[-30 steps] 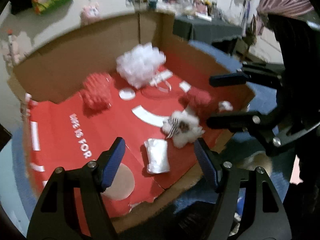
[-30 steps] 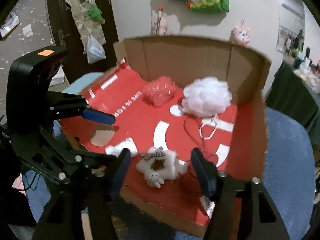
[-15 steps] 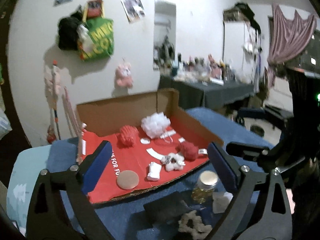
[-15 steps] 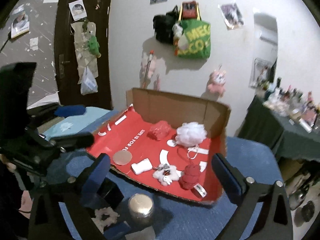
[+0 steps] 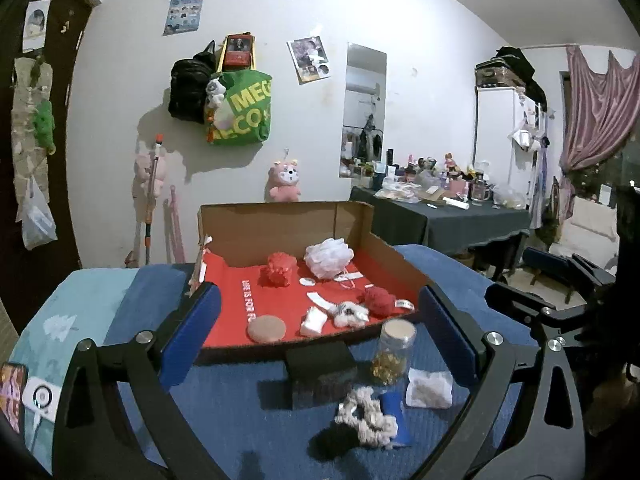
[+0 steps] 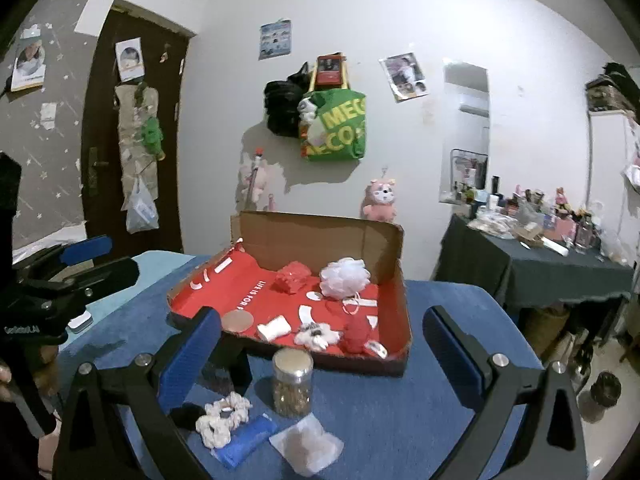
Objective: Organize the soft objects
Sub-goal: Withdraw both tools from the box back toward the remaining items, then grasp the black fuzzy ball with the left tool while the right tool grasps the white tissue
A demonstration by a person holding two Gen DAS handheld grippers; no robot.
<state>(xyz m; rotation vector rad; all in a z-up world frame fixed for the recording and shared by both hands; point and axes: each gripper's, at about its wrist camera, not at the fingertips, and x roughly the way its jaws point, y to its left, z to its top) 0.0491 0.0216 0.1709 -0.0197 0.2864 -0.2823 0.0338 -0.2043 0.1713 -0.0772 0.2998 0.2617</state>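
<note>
The left hand-held gripper (image 5: pixel 320 336) is spread wide with nothing between its blue-padded fingers, and the right hand-held gripper (image 6: pixel 322 350) is equally wide and empty; both hang above a blue cloth-covered tabletop (image 6: pixel 400 420). Nearest them lies a cream scrunchie (image 6: pixel 222 416), ruffled and ring-shaped, touching a black scrunchie (image 6: pixel 186 416) and just beside a folded blue cloth (image 6: pixel 248 438). A small white translucent packet (image 6: pixel 306 444) sits flat nearby, and a clear jar (image 6: pixel 292 380) with a round lid, holding golden bits, stands upright between these and the box. A black block (image 5: pixel 320 372) stands before the box's front edge. Farther out, an open cardboard box (image 6: pixel 320 236) with a red printed floor holds a fluffy white mesh pouf (image 6: pixel 344 276), a red crinkled bundle (image 6: pixel 292 276), a red yarn-like ball (image 6: pixel 356 334), a white plush flower (image 6: pixel 318 334), a white folded piece (image 6: pixel 274 328) and a tan round disc (image 6: pixel 237 320), all apart from the grippers.
</note>
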